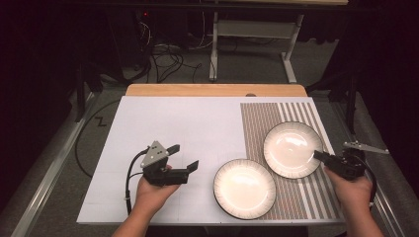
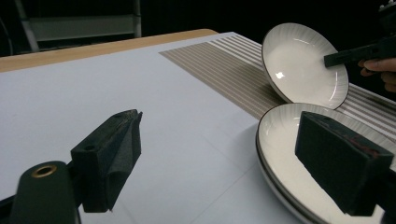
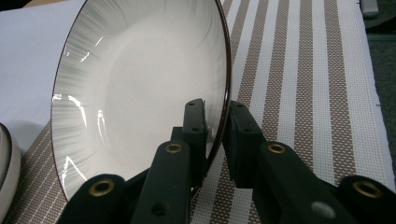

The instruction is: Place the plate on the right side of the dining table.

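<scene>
Two white plates with dark rims sit at the right of the table. The near plate (image 1: 244,188) (image 2: 280,140) lies flat, half on the white sheet and half on the striped mat. The far plate (image 1: 292,148) (image 2: 303,63) (image 3: 140,84) is tilted up on its edge over the mat. My right gripper (image 1: 320,156) (image 3: 215,121) is shut on its right rim, one jaw inside the plate and one outside. My left gripper (image 1: 184,156) (image 2: 219,140) stands open and empty over the white sheet, just left of the near plate, pointing toward it.
A white sheet (image 1: 173,123) covers most of the wooden table (image 1: 212,90), with a brown-and-white striped mat (image 1: 257,123) on its right side. Cables and a metal stand's legs lie on the dark floor beyond the table's far edge.
</scene>
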